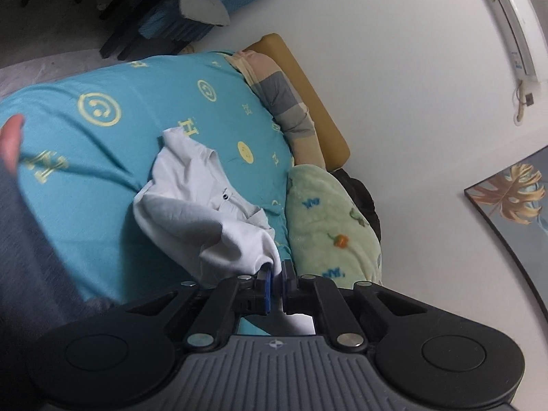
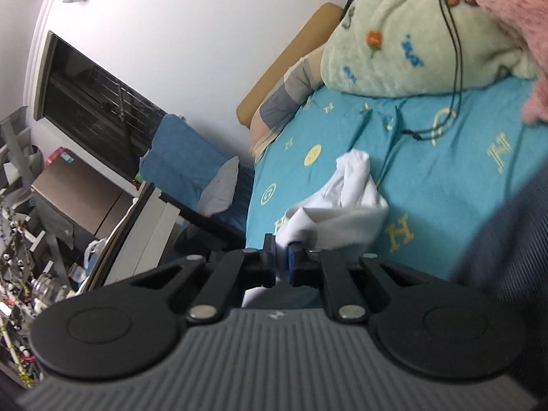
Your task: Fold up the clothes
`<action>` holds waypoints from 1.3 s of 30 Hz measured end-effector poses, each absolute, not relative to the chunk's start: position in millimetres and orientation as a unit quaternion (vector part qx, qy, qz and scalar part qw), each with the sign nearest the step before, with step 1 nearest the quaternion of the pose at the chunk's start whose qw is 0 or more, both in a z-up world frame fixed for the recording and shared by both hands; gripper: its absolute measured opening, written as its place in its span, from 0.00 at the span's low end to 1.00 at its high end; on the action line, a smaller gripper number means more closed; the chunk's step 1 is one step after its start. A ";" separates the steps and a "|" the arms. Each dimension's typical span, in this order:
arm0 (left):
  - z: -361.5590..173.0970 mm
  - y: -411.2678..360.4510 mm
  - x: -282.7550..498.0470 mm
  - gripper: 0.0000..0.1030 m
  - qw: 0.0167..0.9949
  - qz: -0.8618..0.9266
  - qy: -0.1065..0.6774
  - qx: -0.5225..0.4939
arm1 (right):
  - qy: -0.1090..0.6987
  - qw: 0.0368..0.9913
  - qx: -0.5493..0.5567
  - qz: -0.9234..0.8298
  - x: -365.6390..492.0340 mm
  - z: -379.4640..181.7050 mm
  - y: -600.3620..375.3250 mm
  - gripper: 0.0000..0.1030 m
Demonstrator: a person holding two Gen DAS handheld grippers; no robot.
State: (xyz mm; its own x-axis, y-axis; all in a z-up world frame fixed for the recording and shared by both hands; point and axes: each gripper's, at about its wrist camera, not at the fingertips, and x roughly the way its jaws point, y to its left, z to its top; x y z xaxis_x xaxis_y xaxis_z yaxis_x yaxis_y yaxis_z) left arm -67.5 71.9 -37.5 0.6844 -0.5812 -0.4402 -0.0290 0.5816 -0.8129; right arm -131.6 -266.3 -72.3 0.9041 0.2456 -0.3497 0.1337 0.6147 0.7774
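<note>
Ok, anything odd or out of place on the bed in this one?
A thin black cord trails loose from the green blanket onto the blue sheet, nothing to do with folding. The white shirt is bunched up, as expected mid-fold.

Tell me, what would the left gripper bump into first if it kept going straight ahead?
Probably the crumpled white cotton shirt that the left gripper pinches; beyond lies the turquoise patterned bedsheet. Depth is hard to judge.

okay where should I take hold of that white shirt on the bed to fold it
The white shirt is best held by two separate hem edges, approached from the near side of the bed. Its collar and button lie at the far end, so the loose fabric hangs nearest. The left hand-held gripper and right hand-held gripper already pinch such edges.
</note>
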 end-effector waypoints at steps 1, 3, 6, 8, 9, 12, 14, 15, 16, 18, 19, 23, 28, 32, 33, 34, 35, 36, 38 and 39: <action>-33.7 68.3 -53.5 0.06 0.814 -0.170 0.364 -0.420 | 0.216 0.874 0.434 0.029 -117.5 -69.9 -268.9 0.10; -24.3 59.0 -19.5 0.06 0.819 -0.166 0.370 -0.406 | 0.215 0.877 0.428 0.024 -86.6 -64.8 -274.6 0.10; -12.5 43.9 46.1 0.07 0.832 -0.153 0.383 -0.372 | 0.226 0.874 0.429 0.014 -28.5 -61.1 -286.6 0.10; -12.9 32.0 90.9 0.07 0.845 -0.144 0.389 -0.338 | 0.235 0.876 0.420 0.009 15.1 -63.2 -291.3 0.10; -15.9 25.5 110.9 0.07 0.850 -0.142 0.393 -0.321 | 0.242 0.880 0.410 -0.003 36.3 -65.9 -292.4 0.10; -43.7 13.6 158.3 0.07 0.861 -0.125 0.401 -0.285 | 0.259 0.885 0.387 -0.013 90.2 -86.0 -293.1 0.10; -64.6 6.6 188.3 0.07 0.868 -0.113 0.407 -0.263 | 0.272 0.881 0.387 -0.011 115.0 -104.9 -294.5 0.10; -76.5 4.8 200.4 0.07 0.868 -0.111 0.409 -0.257 | 0.279 0.879 0.387 -0.008 126.0 -115.0 -295.2 0.10; -88.8 4.8 208.6 0.07 0.867 -0.113 0.412 -0.256 | 0.286 0.874 0.393 -0.010 133.7 -125.0 -296.8 0.10; -108.8 7.2 216.8 0.07 0.865 -0.112 0.415 -0.258 | 0.294 0.874 0.386 -0.001 147.1 -142.7 -298.4 0.11; -116.6 7.7 220.9 0.07 0.865 -0.112 0.415 -0.257 | 0.300 0.874 0.382 0.005 152.8 -150.9 -299.1 0.11; -129.5 14.5 229.3 0.07 0.860 -0.130 0.418 -0.260 | 0.326 0.859 0.394 0.037 166.9 -173.2 -306.0 0.12; -128.7 25.1 233.4 0.43 0.855 -0.179 0.409 -0.263 | 0.333 0.837 0.428 0.079 164.7 -172.6 -313.5 0.36; -110.9 36.2 222.4 0.63 0.868 -0.193 0.380 -0.255 | 0.305 0.843 0.425 0.121 148.3 -152.5 -304.8 0.70; -108.3 37.7 219.6 0.66 0.870 -0.193 0.379 -0.248 | 0.297 0.849 0.417 0.126 142.6 -146.9 -302.4 0.70; -106.6 38.3 217.1 0.67 0.874 -0.192 0.379 -0.237 | 0.293 0.855 0.408 0.125 139.5 -144.5 -302.0 0.70; -106.7 37.2 215.4 0.67 0.878 -0.187 0.381 -0.221 | 0.290 0.861 0.399 0.125 136.4 -142.2 -301.5 0.70; -108.3 35.2 214.7 0.67 0.883 -0.182 0.384 -0.202 | 0.286 0.867 0.390 0.124 133.4 -139.8 -301.1 0.70; -115.7 29.3 215.5 0.67 0.888 -0.166 0.394 -0.168 | 0.287 0.878 0.367 0.113 130.9 -139.6 -301.8 0.69; -120.2 25.9 215.9 0.66 0.890 -0.157 0.401 -0.151 | 0.294 0.884 0.349 0.099 133.4 -142.9 -302.3 0.69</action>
